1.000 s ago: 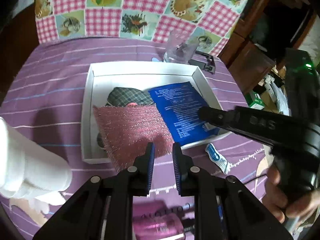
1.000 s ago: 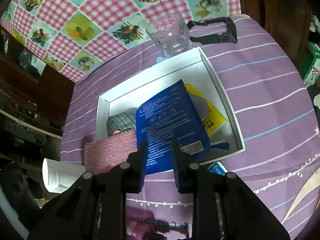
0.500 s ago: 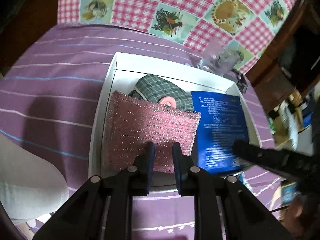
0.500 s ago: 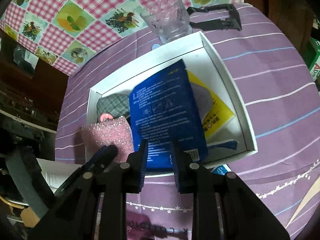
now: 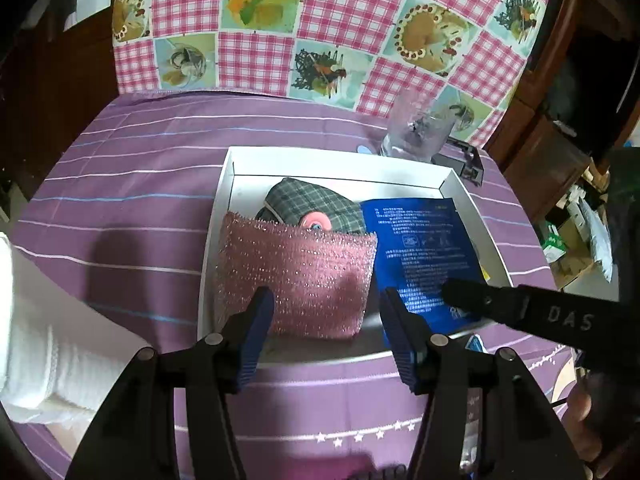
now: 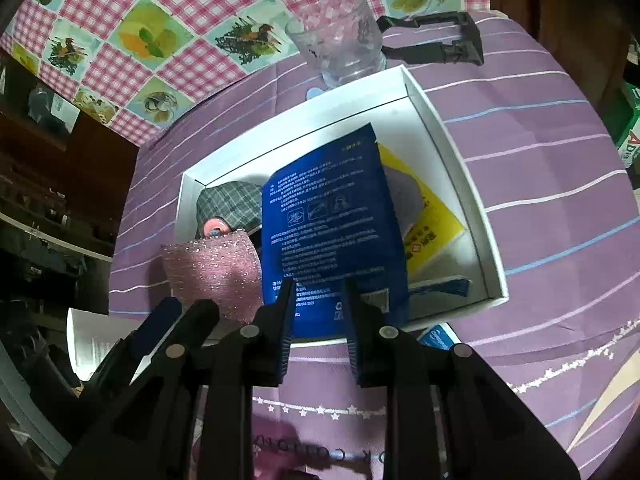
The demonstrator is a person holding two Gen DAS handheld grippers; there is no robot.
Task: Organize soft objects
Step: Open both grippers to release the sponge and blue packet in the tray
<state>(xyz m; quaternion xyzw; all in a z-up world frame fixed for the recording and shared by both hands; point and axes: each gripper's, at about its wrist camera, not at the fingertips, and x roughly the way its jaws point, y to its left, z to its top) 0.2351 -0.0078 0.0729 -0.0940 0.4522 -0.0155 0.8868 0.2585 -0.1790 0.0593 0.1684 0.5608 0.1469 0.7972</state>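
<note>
Left gripper point(image 5: 326, 312) just opened, pads clear of pink cloth point(image 5: 296, 276)

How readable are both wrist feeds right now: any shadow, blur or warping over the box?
Left wrist: sharp; gripper shadow darkens the pink sponge cloth and white box floor; fisheye bows the edges. Right wrist: blue packet text legible, corners dark, tablecloth stripes curve.

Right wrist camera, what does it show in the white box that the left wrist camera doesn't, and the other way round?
Only the right wrist view shows the yellow packet lying under the blue packet.

Only the left wrist view shows the pink sponge cloth's whole face, framed by the left gripper, whose jaws have just been opening and stand clear of it.

Both show the white box, the plaid pouch and the clear glass behind.
</note>
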